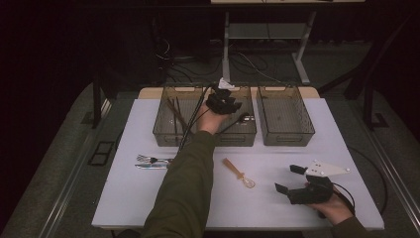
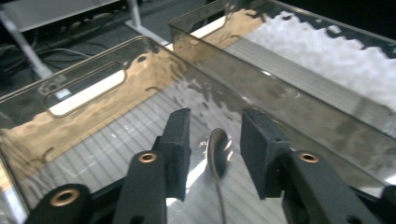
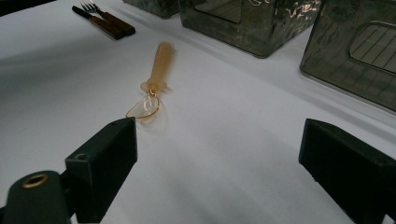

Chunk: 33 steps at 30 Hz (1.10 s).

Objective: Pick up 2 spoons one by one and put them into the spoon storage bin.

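My left gripper (image 1: 223, 101) reaches over the middle smoky plastic bin (image 1: 236, 137) at the back of the white table (image 1: 317, 144). In the left gripper view its jaws (image 2: 215, 122) stand apart with a metal spoon (image 2: 218, 151) between them; the spoon lies on the ribbed floor of the bin (image 2: 93, 88) and the pads do not press on it. My right gripper (image 1: 289, 178) rests near the table's front right, open and holding nothing. In the right gripper view, an amber plastic spoon (image 3: 156, 74) lies on the table beyond the open jaws (image 3: 219, 135).
Three bins stand side by side at the back: the left bin (image 1: 163, 134) holds dark sticks, the right bin (image 1: 285, 136) looks bare. A fork (image 1: 153, 159) and a knife (image 1: 151, 166) lie at the left front. The amber spoon (image 1: 237, 172) lies mid-table.
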Tool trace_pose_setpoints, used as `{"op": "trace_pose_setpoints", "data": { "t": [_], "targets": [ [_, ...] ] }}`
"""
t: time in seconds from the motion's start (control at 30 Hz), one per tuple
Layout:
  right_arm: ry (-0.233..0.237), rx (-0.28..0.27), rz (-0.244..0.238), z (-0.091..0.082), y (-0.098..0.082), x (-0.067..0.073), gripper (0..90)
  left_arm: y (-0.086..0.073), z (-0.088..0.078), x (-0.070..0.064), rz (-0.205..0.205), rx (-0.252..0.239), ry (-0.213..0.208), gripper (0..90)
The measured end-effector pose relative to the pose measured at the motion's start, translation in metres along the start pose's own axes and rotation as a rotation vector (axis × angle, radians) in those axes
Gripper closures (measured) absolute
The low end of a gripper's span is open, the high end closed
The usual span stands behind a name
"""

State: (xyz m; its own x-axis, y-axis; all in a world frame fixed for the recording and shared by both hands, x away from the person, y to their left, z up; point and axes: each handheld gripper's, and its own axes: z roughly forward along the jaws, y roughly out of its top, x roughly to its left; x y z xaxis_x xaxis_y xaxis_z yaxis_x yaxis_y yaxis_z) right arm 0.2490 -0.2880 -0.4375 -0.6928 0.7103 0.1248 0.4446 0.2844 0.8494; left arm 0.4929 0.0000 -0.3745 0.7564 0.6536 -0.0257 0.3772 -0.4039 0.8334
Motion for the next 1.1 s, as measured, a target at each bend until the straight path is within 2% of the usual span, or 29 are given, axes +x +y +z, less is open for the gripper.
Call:
{"op": "trace_pose_setpoints", "data": {
  "t": [0.1,0.13,0.17,0.2,0.23,0.27,0.33,0.43,0.7,0.87,1.07,1.1],
  "targets": [
    [0.0,0.0,0.0,0.0,0.0,0.0,11.1,0.0,-0.007,-0.002,0.019,-0.005,-0.016,55.1],
    [0.0,0.001,0.0,0.0,0.0,0.0,11.1,0.0,-0.009,-0.004,0.008,-0.014,-0.022,53.5],
    [-0.001,0.003,-0.002,0.0,0.0,0.0,11.1,0.0,-0.012,-0.003,0.016,0.0,-0.034,51.4],
    [-0.001,0.005,-0.004,0.0,0.0,0.0,11.1,-0.001,-0.014,-0.005,-0.001,-0.013,-0.04,49.2],
    [-0.001,0.005,-0.005,0.0,0.0,0.0,11.1,-0.001,-0.017,-0.005,0.01,0.004,-0.05,47.7],
    [-0.002,0.006,-0.005,0.0,0.0,0.0,11.1,-0.002,-0.019,-0.007,-0.005,-0.007,-0.063,45.6],
    [-0.005,0.007,-0.006,0.0,0.0,0.0,11.1,-0.003,-0.026,-0.009,-0.004,-0.005,-0.092,42.2],
    [-0.006,0.007,-0.008,0.001,0.0,0.0,11.1,-0.007,-0.035,-0.013,0.024,0.006,-0.113,37.3],
    [-0.008,0.017,-0.007,0.001,0.0,0.0,11.1,-0.019,-0.064,-0.023,0.05,-0.017,-0.161,29.7],
    [-0.01,0.017,-0.008,0.002,0.0,0.0,11.1,-0.031,-0.081,-0.031,0.081,-0.008,-0.169,24.2],
    [-0.014,0.022,-0.005,0.002,-0.001,0.0,11.1,-0.053,-0.097,-0.038,0.081,-0.008,-0.172,21.9],
    [-0.014,0.022,-0.005,0.002,-0.001,0.0,11.1,-0.057,-0.1,-0.038,0.093,-0.004,-0.171,21.3]
  ]
}}
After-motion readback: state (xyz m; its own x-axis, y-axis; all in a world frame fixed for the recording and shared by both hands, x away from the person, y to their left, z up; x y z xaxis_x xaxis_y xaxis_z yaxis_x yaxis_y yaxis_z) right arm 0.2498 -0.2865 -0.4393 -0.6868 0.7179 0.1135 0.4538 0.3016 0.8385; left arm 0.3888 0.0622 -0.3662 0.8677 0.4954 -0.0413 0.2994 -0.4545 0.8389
